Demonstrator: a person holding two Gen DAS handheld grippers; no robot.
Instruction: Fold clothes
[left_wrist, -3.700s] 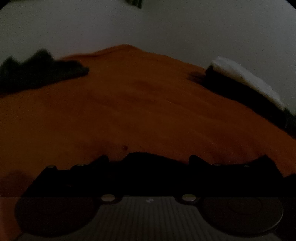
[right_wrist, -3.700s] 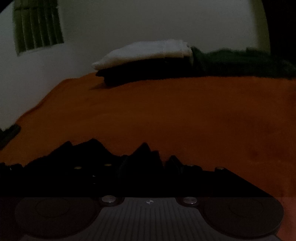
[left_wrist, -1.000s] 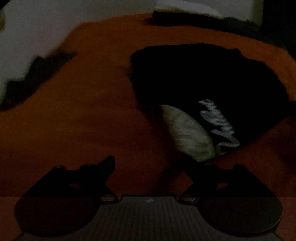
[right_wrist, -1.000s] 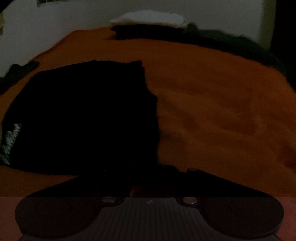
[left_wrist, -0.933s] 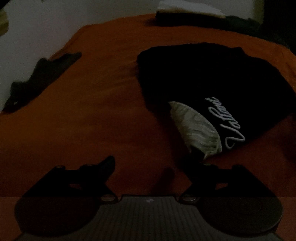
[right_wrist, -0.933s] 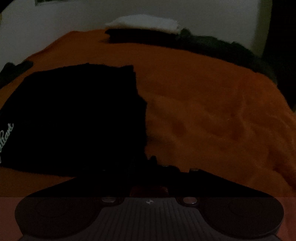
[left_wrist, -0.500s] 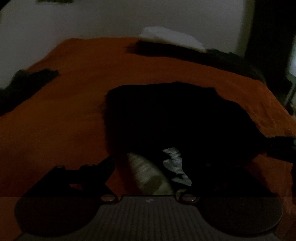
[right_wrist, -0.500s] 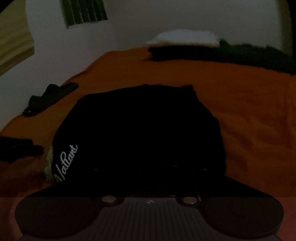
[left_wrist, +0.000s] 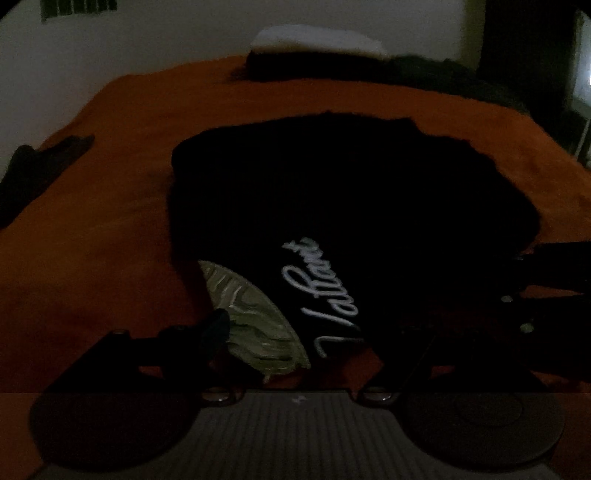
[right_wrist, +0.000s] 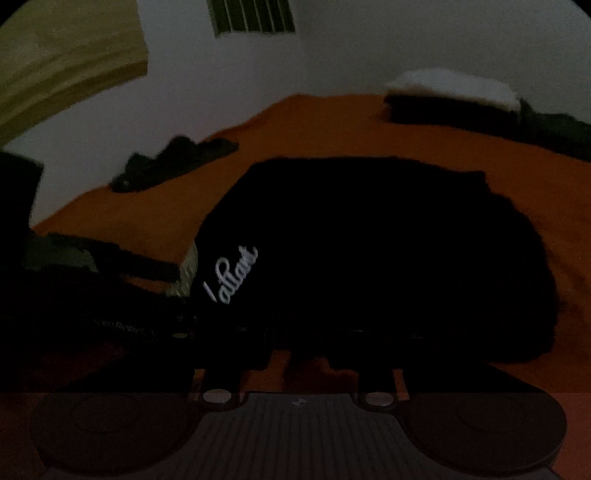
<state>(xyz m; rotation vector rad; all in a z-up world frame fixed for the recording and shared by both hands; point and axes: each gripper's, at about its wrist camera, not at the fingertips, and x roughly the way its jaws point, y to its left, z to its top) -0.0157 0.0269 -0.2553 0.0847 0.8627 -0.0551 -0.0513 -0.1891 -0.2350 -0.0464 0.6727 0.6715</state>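
Observation:
A folded black garment (left_wrist: 351, 192) with white script lettering (left_wrist: 314, 291) and a pale patterned lining at its near corner lies on the orange bedspread (left_wrist: 92, 240). My left gripper (left_wrist: 306, 325) is open, its fingers on either side of that near corner. The garment also shows in the right wrist view (right_wrist: 369, 240). My right gripper (right_wrist: 295, 332) sits at the garment's near edge; its jaws are lost in the dark. The other gripper shows at the left of the right wrist view (right_wrist: 110, 266).
A stack of folded clothes, white on top (left_wrist: 317, 40), sits at the far end of the bed. A dark garment (left_wrist: 37, 166) lies at the left edge. More dark cloth (right_wrist: 554, 129) lies far right. White wall behind.
Both grippers let go of the black garment, drew back, then came in again to its near edge. The left gripper now straddles the lining corner.

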